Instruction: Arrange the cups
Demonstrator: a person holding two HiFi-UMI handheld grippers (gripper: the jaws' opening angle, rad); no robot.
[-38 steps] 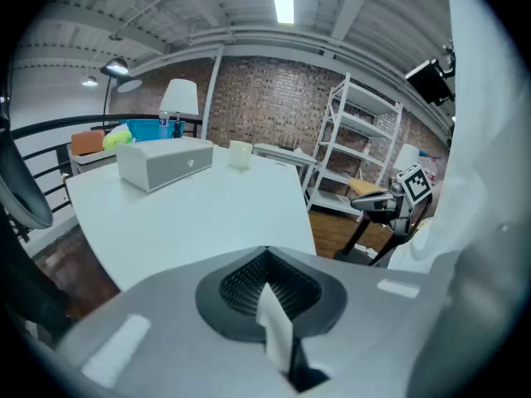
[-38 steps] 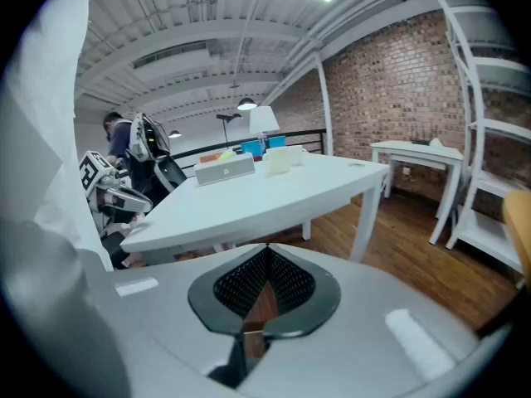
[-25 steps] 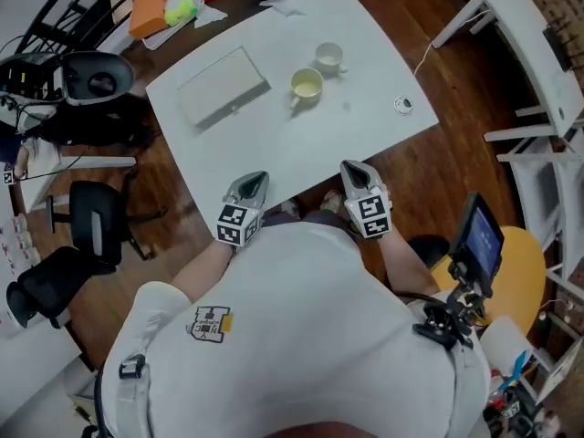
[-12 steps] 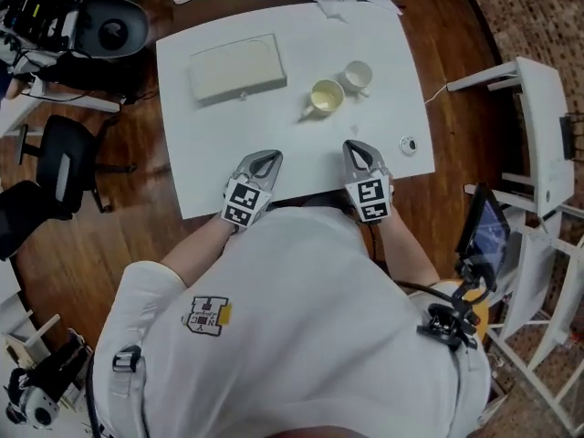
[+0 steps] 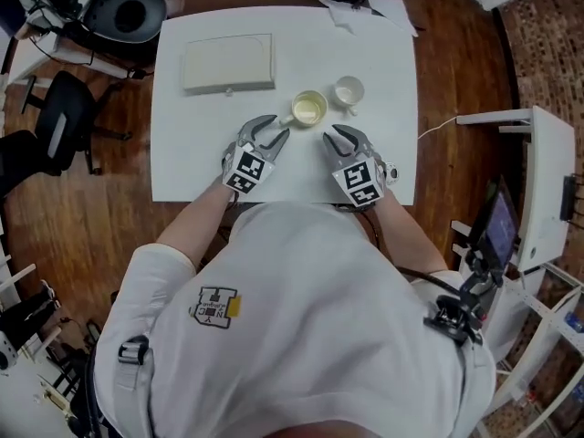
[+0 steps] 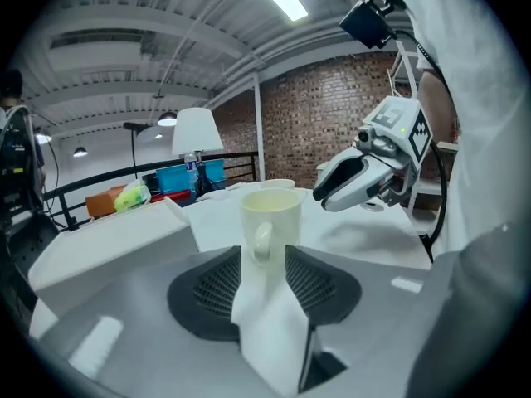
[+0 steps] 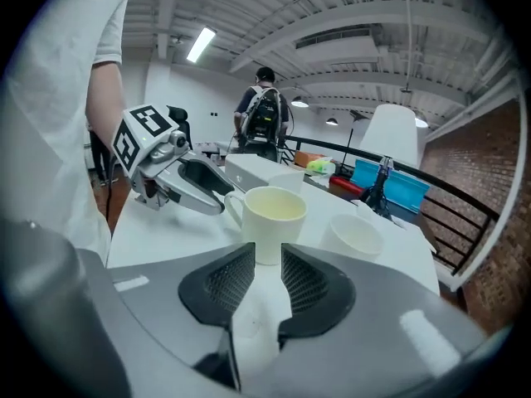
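Observation:
A cream mug (image 5: 308, 109) stands near the middle of the white table (image 5: 192, 153), with a smaller white cup (image 5: 349, 90) just to its right. My left gripper (image 5: 272, 130) points at the mug from the lower left. Its jaws have just been opening and stand open, with the mug (image 6: 270, 214) beyond the tips, handle towards me. My right gripper (image 5: 330, 135) points at the mug from the lower right. Its jaws have also just been opening, to a narrow gap with nothing between them. In the right gripper view, the mug (image 7: 274, 218) stands ahead and the white cup (image 7: 355, 233) to its right.
A flat white box (image 5: 228, 63) lies at the table's back left. Papers (image 5: 365, 7) sit at the far edge. A black chair (image 5: 55, 130) stands left of the table and a white rack (image 5: 538, 181) right of it. A person with a backpack (image 7: 264, 114) stands far off.
Both grippers have moved forward from the table's near edge to just short of the cream mug. Their jaws, shut before, now stand apart.

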